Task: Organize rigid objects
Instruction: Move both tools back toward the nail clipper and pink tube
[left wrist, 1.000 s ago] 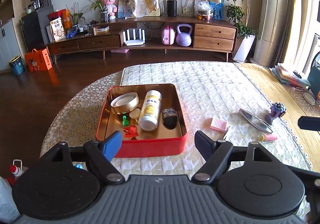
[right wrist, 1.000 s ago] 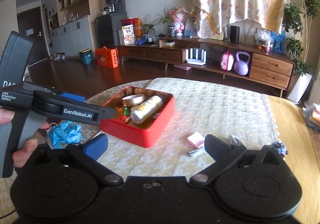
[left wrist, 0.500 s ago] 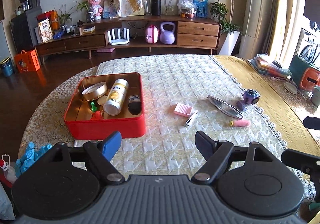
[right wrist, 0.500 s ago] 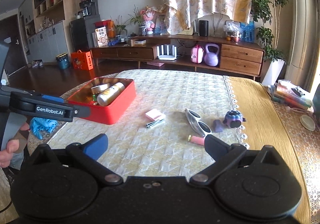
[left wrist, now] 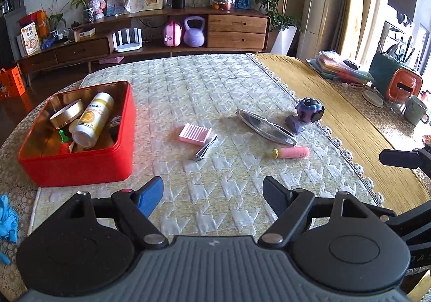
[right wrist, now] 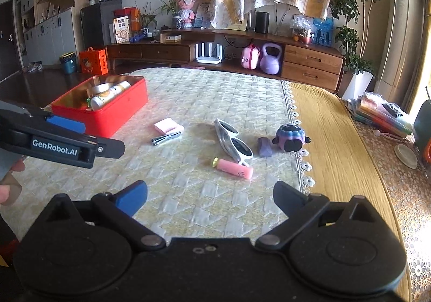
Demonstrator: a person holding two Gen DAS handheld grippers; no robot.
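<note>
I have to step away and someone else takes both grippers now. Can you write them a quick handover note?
Left gripper: open, empty, over the quilted cloth.
Right gripper: open, empty, facing the loose items.
Red tin, on the cloth's left side: already holds a white bottle, a round gold tin and a few small pieces.
Not yet in the tin, lying on the cloth: pink ridged pad, nail clippers, sunglasses, pink tube, purple toy and the purple block beside it.
Nothing is gripped right now.
</note>
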